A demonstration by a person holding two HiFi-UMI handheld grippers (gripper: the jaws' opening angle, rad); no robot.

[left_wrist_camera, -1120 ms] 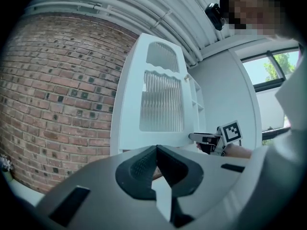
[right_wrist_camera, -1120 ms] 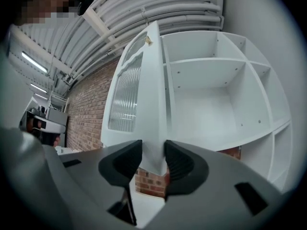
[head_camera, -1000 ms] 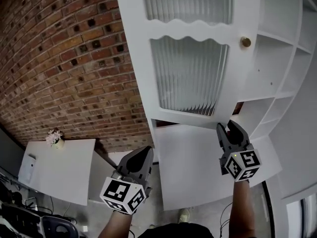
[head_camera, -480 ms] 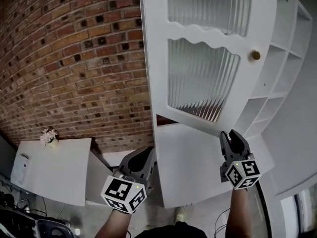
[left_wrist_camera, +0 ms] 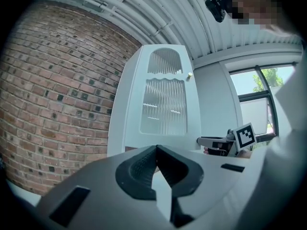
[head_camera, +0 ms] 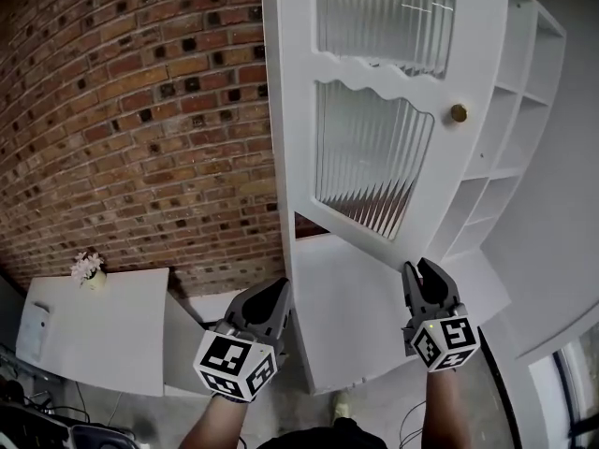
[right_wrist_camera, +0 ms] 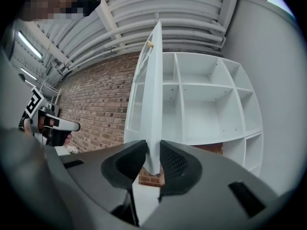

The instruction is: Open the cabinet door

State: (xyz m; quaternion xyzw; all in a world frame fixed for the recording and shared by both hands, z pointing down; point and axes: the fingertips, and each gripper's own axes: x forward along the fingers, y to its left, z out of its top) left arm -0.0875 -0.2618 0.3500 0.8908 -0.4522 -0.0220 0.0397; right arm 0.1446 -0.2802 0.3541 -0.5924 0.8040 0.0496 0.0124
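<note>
Brick wall (head_camera: 140,110) behind; white cabinet (head_camera: 529,110) shelves (right_wrist_camera: 201,99) are exposed, door (head_camera: 374,157) swung wide; right gripper (right_wrist_camera: 152,157), jaws just drawn closer, is clamped on the door's lower edge; left gripper (head_camera: 271,293) is closed on nothing; the clamp is best kept square along the hinge arc.

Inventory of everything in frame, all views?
Brick wall: 1, red-brown, left of cabinet.
Panelled cabinet door: 1, white, swung open, centre.
Ribbed glass panels: 2, clear, stacked in door.
Round knob: 1, brass, door's right stile.
Open-shelf cabinet: 1, white, right of door.
Flat table: 1, white, lower left.
Small flower pot: 1, pale blooms, on that table.
Left gripper: 1, grey, shut, nothing between jaws.
Right gripper: 1, grey, jaws just closed further onto door's bottom edge.
</note>
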